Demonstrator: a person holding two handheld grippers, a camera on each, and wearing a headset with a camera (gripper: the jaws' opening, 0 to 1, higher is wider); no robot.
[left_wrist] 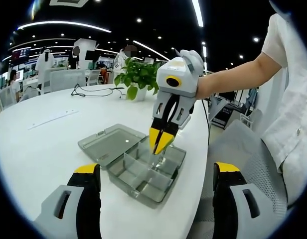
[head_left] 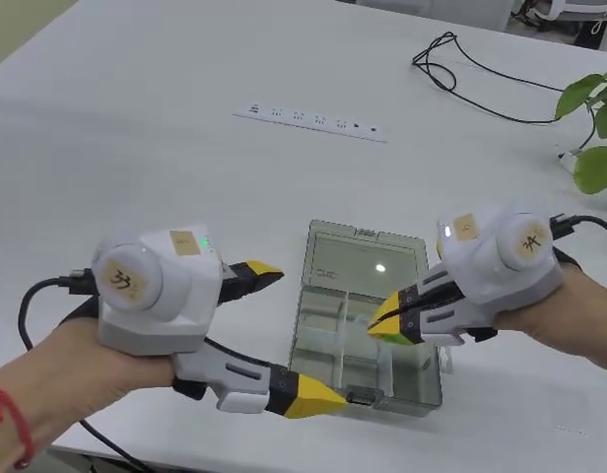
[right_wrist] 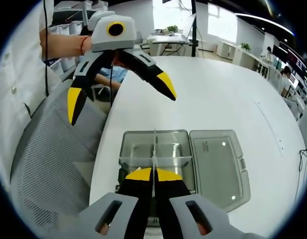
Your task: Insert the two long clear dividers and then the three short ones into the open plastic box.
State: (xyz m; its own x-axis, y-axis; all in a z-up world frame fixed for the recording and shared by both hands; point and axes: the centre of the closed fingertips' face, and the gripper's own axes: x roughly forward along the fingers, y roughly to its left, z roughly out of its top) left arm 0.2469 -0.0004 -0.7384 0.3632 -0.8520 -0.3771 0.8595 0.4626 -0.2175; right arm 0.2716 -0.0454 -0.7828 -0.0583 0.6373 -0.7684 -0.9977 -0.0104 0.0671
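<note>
Open plastic box (head_left: 402, 402) sits on the white table (head_left: 185, 118), with its lid (head_left: 363, 251) lying flat on the box's far side.

Right gripper (head_left: 384, 327) is directly above the box, tips pointing down into it. Its jaws are pinched on a thin clear divider (right_wrist: 154, 144).

In the right gripper view the divider is edge-on. Its plane runs in line with the jaws and roughly parallel to the box's hinge edge. Long or short piece: cannot tell.

Clear walls stand inside the box and form several compartments. Count unclear.

Left gripper (right_wrist: 121, 98) hovers at the box's left side with its jaws spread wide, holding nothing. One tip is near the box's near-left corner; contact cannot be told.

Judgement: the right gripper is the nearer, working one. The coming move looks like a straight lowering, which depends on the divider's lower edge meeting its slot. The left gripper is placed to steady the box if it slides.
</note>
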